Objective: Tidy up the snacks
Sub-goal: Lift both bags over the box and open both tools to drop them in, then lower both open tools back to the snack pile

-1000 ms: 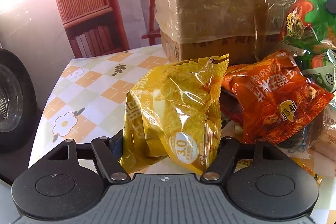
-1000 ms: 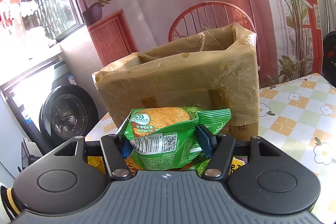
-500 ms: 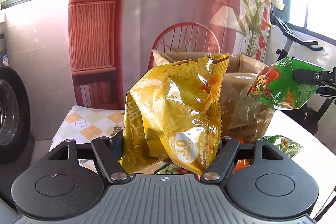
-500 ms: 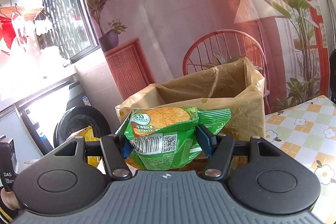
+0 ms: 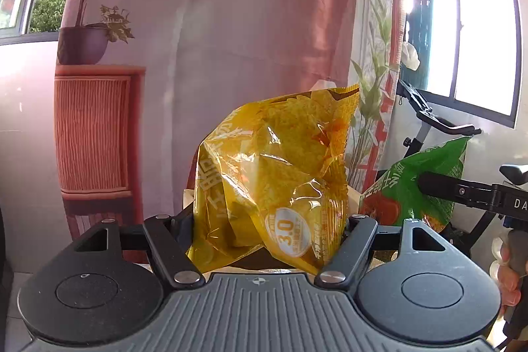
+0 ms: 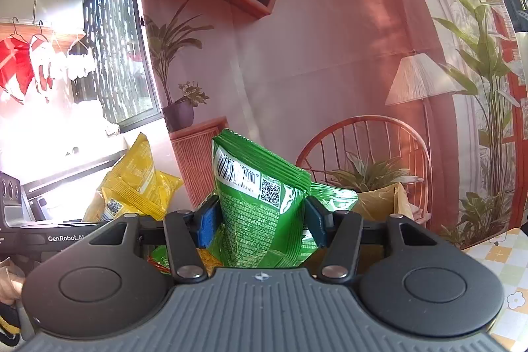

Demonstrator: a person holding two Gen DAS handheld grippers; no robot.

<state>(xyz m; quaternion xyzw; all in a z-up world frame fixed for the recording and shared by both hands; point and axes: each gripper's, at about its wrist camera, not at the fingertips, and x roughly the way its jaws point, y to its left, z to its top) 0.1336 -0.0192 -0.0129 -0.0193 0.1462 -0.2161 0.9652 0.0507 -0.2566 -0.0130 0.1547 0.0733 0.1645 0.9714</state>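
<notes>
I hold a yellow snack bag (image 5: 274, 183) pinched upright in my left tongs (image 5: 264, 230) and a green snack bag (image 6: 264, 203) in my closing right tongs (image 6: 260, 221), both above the open cardboard box (image 6: 382, 203), right nearer.

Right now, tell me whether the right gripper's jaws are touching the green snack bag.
Touching. In the right wrist view, the right gripper has the green snack bag pinched between its closing jaws, both blue pads pressed against the bag's sides.
</notes>
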